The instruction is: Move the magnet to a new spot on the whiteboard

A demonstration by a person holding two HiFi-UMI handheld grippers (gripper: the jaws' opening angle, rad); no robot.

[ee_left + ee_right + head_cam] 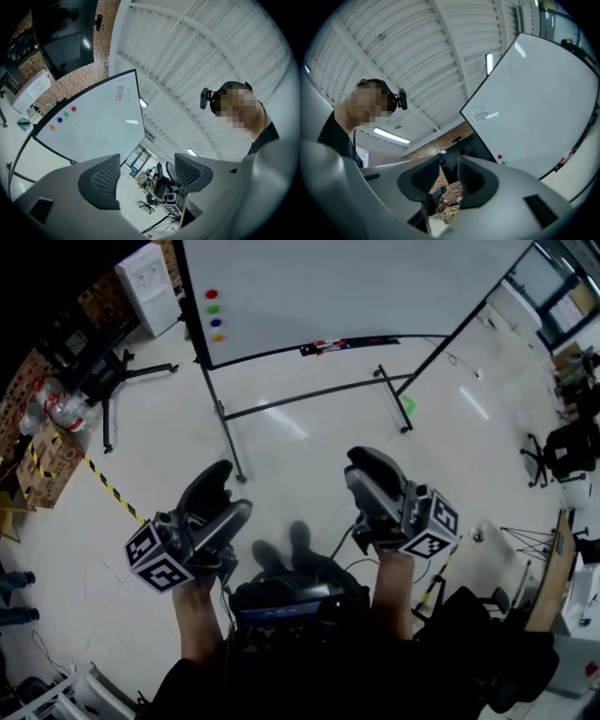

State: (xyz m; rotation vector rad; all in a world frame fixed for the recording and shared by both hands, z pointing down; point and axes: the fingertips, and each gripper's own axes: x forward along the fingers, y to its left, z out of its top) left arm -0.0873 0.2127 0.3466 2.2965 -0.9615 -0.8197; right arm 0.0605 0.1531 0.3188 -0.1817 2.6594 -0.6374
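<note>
The whiteboard [356,287] stands on a wheeled frame at the far side of the floor. Its red magnet [211,294], green magnet [214,308], blue magnet [217,323] and orange magnet [218,337] form a column near its left edge. Both grippers are held low by the person's body, far from the board. The left gripper [220,501] is open and empty; its own view [146,176] shows the whiteboard [93,126] and red magnet [73,108]. The right gripper [375,474] shows a narrow gap [449,176], nothing held, with the red magnet [500,157] beyond.
The board's stand legs [230,442] spread over the floor ahead. A water dispenser [150,277], a tripod [103,381] and cardboard boxes [52,460] behind striped tape sit at the left. Office chairs [572,451] and desks line the right. Markers lie in the board's tray [337,345].
</note>
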